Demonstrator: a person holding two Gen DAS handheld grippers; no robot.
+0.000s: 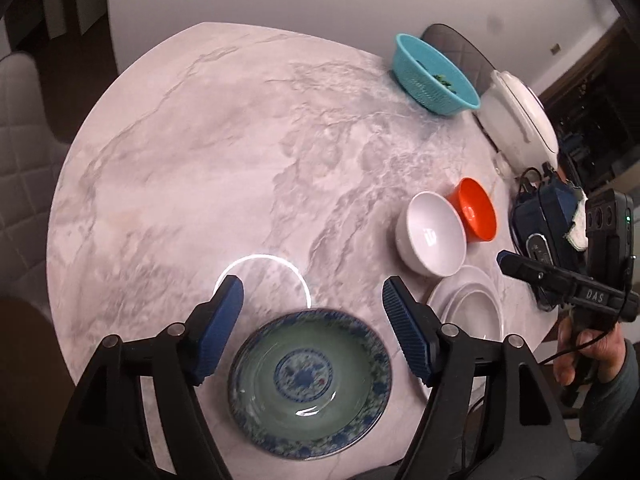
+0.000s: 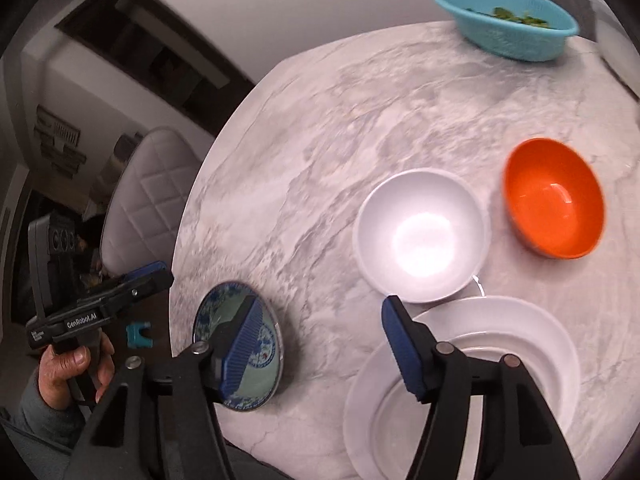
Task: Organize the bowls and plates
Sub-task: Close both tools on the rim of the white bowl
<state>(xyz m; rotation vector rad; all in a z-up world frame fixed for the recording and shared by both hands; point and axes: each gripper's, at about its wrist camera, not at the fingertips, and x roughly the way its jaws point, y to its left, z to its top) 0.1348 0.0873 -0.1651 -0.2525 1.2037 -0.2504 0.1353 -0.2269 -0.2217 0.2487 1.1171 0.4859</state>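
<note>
left wrist view is showing the left gripper [image 1: 312,332] hanging above the patterned plate [image 1: 310,384], its jaws standing spread with nothing between the pads. the white plates [image 1: 466,308] are lying just to the right of the patterned plate on the marble table [image 1: 200,160]; the white bowl [image 1: 432,236] is sitting just beyond the white plates, and the orange bowl [image 1: 474,210] is touching it on its far side. right wrist view is showing the right gripper [image 2: 320,344] hovering over the near edge of the white plates, jaws likewise spread and pinching nothing. both plates are lying free, so a placing step looks finished and the bowls look like the next job. the next move is calling for one gripper to descend on a bowl rim, likely the white bowl, and close there so the bowls can be nested.
</note>
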